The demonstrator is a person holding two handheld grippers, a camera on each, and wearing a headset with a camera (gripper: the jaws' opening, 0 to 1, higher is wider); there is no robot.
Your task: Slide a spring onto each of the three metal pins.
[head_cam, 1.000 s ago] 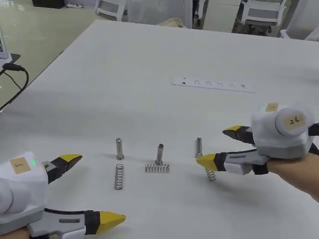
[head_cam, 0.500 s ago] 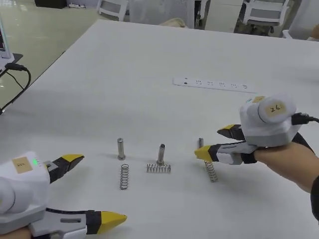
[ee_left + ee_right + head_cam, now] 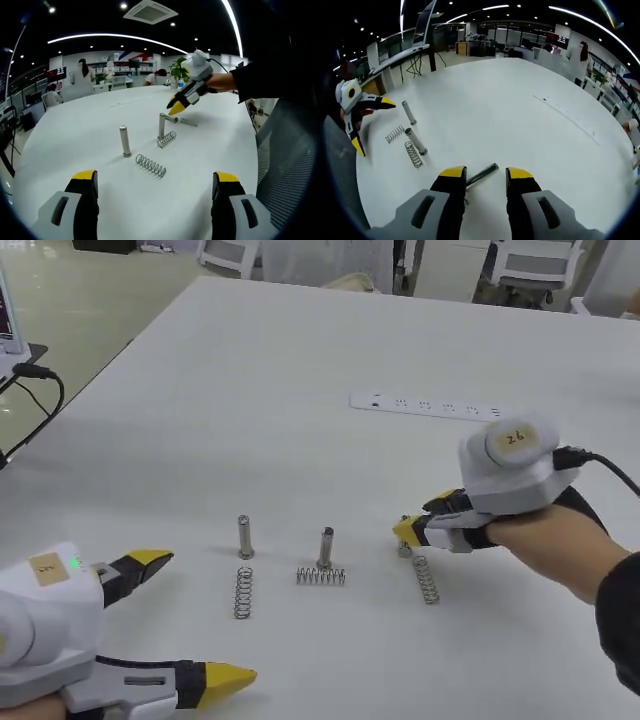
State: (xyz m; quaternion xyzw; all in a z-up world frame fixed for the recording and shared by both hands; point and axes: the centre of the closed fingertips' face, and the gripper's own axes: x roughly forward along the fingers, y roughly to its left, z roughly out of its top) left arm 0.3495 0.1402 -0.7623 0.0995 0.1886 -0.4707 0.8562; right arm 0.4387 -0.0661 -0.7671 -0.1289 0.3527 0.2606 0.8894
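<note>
Right hand-held gripper (image 3: 420,519) lowered around right pin (image 3: 482,175), jaws narrower

Bench (image 3: 300,390): was plain white all over.
Pins (image 3: 244,536): were bare silver metal with a dull shine.
Springs (image 3: 241,592): were silver-grey coils, paler than the pins.
Left gripper (image 3: 195,618): had a white body, black jaws tipped in yellow, a tan sticker and a small green light.
Right gripper (image 3: 420,520): had a white body, yellow jaw tips and a round tan sticker with dark handwritten marks.
Power strip (image 3: 430,406): was white with a row of dark sockets.
Cable (image 3: 52,390): was black.
Sleeve (image 3: 620,620): was black.
Floor (image 3: 80,290): was a pale, glossy greenish beige.
</note>
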